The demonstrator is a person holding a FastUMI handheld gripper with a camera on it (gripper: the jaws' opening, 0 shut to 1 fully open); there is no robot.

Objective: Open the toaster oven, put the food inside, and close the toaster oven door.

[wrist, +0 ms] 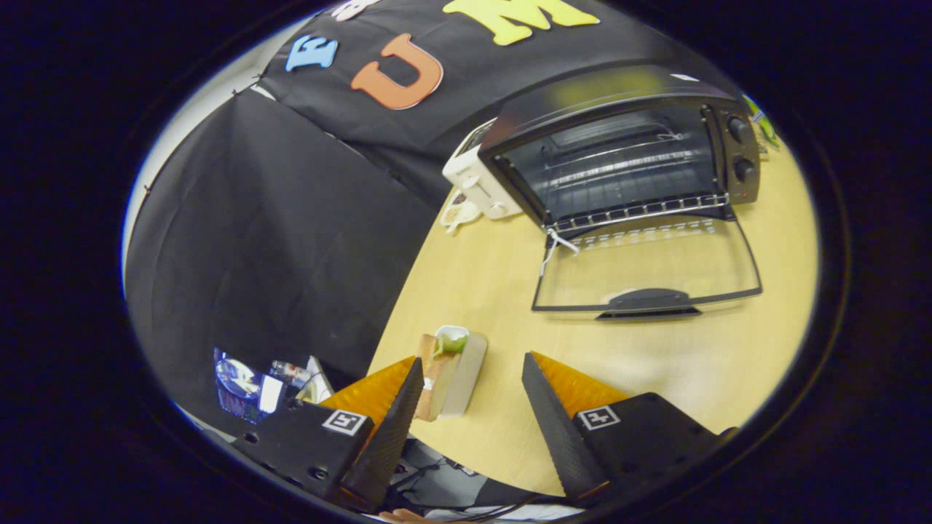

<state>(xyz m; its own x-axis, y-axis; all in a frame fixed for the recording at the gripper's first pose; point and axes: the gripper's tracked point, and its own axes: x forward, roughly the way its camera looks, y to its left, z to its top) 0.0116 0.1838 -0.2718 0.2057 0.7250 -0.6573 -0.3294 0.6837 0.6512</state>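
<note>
Food (453, 372), a sandwich-like piece with a green bit on top, is seen lying on the bench (502, 291) just ahead of the left finger of the hand-held gripper (472, 382), touching or nearly touching that finger's inner side. The fingers are spread wide and nothing is held between them. The food's long axis is judged to run near to far, roughly in line with the fingers, so a small shift to the left would be needed before both fingers could be closed on its flanks. The oven (619, 156) stands far and to the right, well apart from the food, with its door (648, 266) already let down flat toward the near side and the rack exposed. A white toaster (473, 178) is set just left of the oven. Carriage far and rightward is expected once the food is gripped.
</note>
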